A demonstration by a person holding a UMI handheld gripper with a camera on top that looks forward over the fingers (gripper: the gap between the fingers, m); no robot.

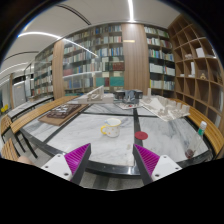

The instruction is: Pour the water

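My gripper (112,160) is open and empty, its two magenta-padded fingers (77,156) spread wide above the near edge of a marble-topped table (90,140). On the table beyond the fingers lie a pale cup or bowl (111,129) and a small red item (141,135). Farther back stands a white jug-like vessel (130,98), with other small items around it. Nothing sits between the fingers.
Wooden benches (30,115) flank the table on the left and right (200,125). A dark tray (62,112) lies at the table's left. Tall bookshelves (100,55) fill the back wall and right side. A small green bottle (201,129) stands at the right.
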